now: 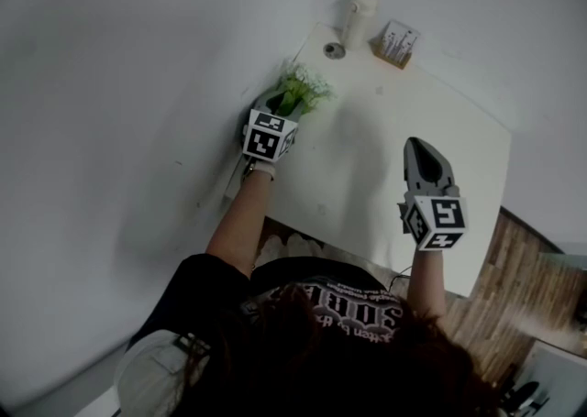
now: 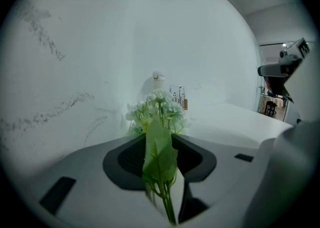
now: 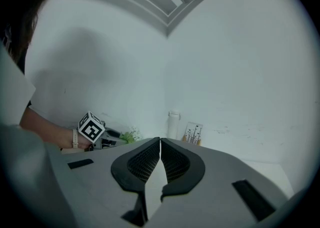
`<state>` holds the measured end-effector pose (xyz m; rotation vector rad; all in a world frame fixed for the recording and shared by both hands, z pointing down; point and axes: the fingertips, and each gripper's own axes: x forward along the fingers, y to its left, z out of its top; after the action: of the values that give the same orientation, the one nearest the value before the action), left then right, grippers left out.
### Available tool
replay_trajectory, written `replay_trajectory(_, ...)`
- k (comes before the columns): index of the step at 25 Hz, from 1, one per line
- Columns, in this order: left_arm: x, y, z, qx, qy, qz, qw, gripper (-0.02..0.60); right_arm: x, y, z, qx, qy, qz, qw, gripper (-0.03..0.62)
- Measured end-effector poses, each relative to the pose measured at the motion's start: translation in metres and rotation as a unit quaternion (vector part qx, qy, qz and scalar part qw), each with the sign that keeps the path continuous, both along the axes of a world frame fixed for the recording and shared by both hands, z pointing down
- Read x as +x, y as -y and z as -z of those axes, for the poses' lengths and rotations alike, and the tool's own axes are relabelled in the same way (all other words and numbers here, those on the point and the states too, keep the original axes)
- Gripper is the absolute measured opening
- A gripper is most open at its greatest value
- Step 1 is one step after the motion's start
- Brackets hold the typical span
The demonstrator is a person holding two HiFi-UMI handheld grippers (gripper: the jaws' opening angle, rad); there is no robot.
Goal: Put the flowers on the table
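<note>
From above, the flowers (image 1: 301, 87) are at the bench's (image 1: 385, 140) left edge, close to the wall. They sit right in front of the left hand-held gripper (image 1: 280, 111), with the blossoms pointing away from the person toward the far corner. The right hand-held gripper (image 1: 417, 145) hovers over the opposite side of the bench, well apart from them, so the left one is plainly nearer.

In the left gripper view, the flowers (image 2: 160, 158) run lengthwise along the tool's own line, stems back in the throat and white heads out ahead and low over the bench top. The jaws stand apart with a leaf and the thin stems between them. A strip of light shows beside the stems, so I'd judge the pads aren't pinching. I can't tell whether the heads already rest on the surface. Any pull-back should go straight along that stem line.

In the right gripper view, its jaws are closed tip to tip on nothing. The flowers (image 3: 131, 135) show only as a small green tuft far off to its left.
</note>
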<state>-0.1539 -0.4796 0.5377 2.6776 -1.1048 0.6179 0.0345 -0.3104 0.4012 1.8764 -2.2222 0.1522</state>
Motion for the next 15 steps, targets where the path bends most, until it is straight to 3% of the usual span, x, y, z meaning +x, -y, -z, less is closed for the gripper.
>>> replay_trajectory(9, 0.009, -0.01, 0.014, 0.034, 0.012, -0.023, 0.9991, 0.286, -0.004, 0.004, 0.0, 0.002, 0.0, 0.006, 1.0, 0.032)
replay_trajectory(15, 0.018, -0.027, 0.051, 0.07, -0.003, -0.037, 0.9969, 0.292, -0.004, 0.007, 0.001, 0.007, 0.005, 0.011, 1.0, 0.032)
